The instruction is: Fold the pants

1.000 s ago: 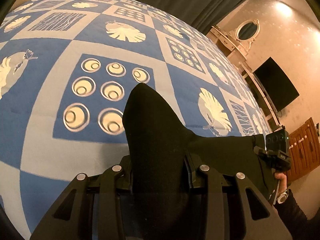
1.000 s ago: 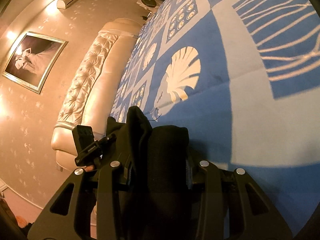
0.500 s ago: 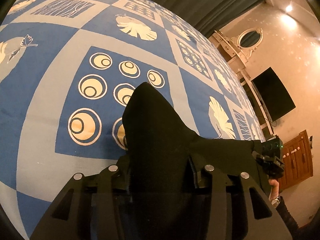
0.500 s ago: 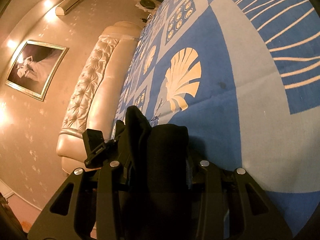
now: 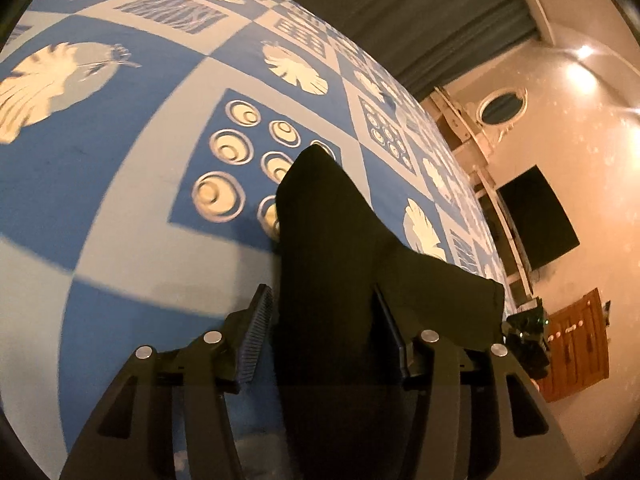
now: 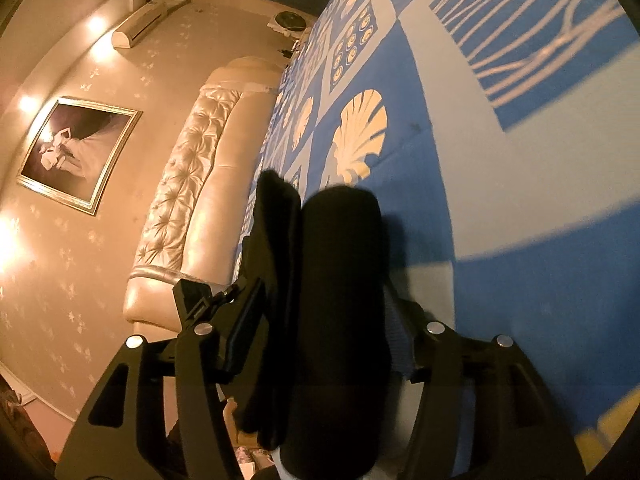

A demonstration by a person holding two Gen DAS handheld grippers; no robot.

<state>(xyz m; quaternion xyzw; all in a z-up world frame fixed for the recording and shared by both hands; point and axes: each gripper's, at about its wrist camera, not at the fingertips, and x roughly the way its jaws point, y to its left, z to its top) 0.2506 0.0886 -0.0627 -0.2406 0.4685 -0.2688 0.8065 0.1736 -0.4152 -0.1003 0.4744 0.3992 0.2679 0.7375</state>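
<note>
The black pants (image 5: 332, 264) hang between both grippers above the blue and white patterned bedspread (image 5: 120, 152). In the left wrist view the left gripper (image 5: 324, 332) has its fingers spread, with the fabric lying loosely between them; a gap shows beside the left pad (image 5: 256, 340). In the right wrist view the right gripper (image 6: 324, 328) is also spread, and the bunched pants (image 6: 340, 280) sit between its fingers. The other gripper shows at the edge of each view: the right one (image 5: 528, 332), the left one (image 6: 200, 296).
A cream tufted headboard (image 6: 192, 184) runs along the bed's left side in the right wrist view. A framed picture (image 6: 76, 152) hangs on the wall. A dark TV (image 5: 536, 216), a dresser with an oval mirror (image 5: 500, 108) and a wooden cabinet (image 5: 576, 340) stand beyond the bed.
Both grippers have opened: the fingers that clamped the fabric now stand apart. Both grippers have moved a little over the bedspread with the pants.
</note>
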